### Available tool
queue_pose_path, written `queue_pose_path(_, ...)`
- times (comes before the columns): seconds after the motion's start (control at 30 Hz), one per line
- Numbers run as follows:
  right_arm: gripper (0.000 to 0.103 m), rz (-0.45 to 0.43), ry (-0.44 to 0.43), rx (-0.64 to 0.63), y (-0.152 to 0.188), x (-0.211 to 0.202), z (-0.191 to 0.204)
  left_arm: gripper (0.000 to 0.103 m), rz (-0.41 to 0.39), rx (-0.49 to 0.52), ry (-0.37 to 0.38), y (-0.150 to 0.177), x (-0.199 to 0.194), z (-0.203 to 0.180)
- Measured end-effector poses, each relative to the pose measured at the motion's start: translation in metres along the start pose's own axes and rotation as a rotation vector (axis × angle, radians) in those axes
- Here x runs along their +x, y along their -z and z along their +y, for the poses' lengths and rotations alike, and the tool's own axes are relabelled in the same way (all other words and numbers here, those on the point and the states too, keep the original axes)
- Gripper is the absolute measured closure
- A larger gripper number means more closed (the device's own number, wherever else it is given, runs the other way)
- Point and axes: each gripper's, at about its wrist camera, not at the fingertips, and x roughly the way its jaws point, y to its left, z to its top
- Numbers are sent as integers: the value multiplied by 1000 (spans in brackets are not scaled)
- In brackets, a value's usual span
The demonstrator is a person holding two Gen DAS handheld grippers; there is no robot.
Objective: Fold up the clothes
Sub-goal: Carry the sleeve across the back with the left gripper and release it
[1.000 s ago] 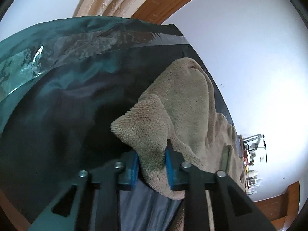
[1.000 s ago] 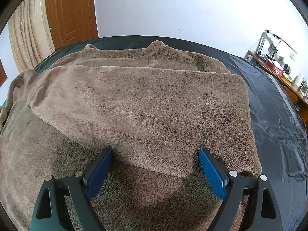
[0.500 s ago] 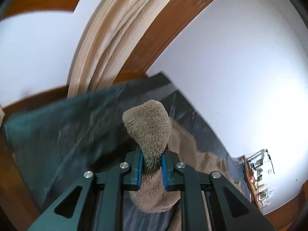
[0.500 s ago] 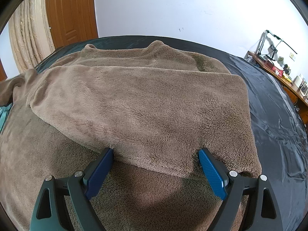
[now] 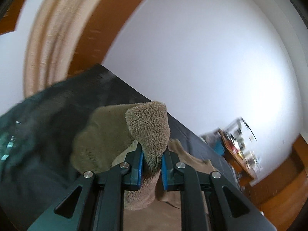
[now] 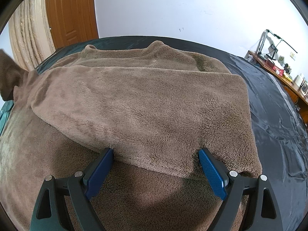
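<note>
A brown fleece garment [image 6: 146,104] lies spread on a bed with a dark satin sheet [image 6: 273,111]; one sleeve is folded across its body. My left gripper [image 5: 152,156] is shut on the cuff end of the other sleeve [image 5: 150,127], held up above the bed with the fleece trailing down below it. That lifted sleeve [image 6: 7,77] shows at the far left edge of the right wrist view. My right gripper [image 6: 156,155] stands open, low over the garment, its blue fingers on either side of the folded sleeve's near edge without pinching it.
A wooden door [image 6: 71,17] and beige curtain [image 6: 27,36] stand behind the bed on the left. A cluttered wooden desk with a lamp [image 6: 277,63] runs along the right wall. A white wall is behind the bed.
My left gripper has closed tight on the sleeve end and lifted it well off the sheet, rolling as it rose. The right gripper has stayed in place, open.
</note>
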Motion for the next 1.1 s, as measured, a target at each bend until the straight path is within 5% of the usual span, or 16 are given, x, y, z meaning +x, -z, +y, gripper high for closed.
queue_pose_path(0.2, 8, 3, -21, 1, 0, 1, 0, 86, 123, 117, 97, 25, 50, -66)
queue_pose_path(0.43, 7, 2, -30, 2, 0, 1, -1, 85, 370, 234, 236, 73, 113, -135)
queue_pose_path(0.53, 7, 1, -37, 6, 0, 1, -2, 71, 516, 337, 252, 98, 146, -158)
queue_pose_path(0.6, 6, 0, -41, 8, 0, 1, -2, 36, 569, 368, 243, 108, 160, -163)
queue_pose_path(0.83, 2, 9, -42, -4, -1, 3, 1, 22, 400, 320, 295, 84, 145, -127)
queue_pose_path(0.93, 2, 12, -35, -11, -1, 4, 3, 21, 343, 250, 222, 70, 146, -100)
queue_pose_path(1.1, 2, 5, -32, -13, 0, 3, 4, 21, 406, 71, 92, 66, 176, -55)
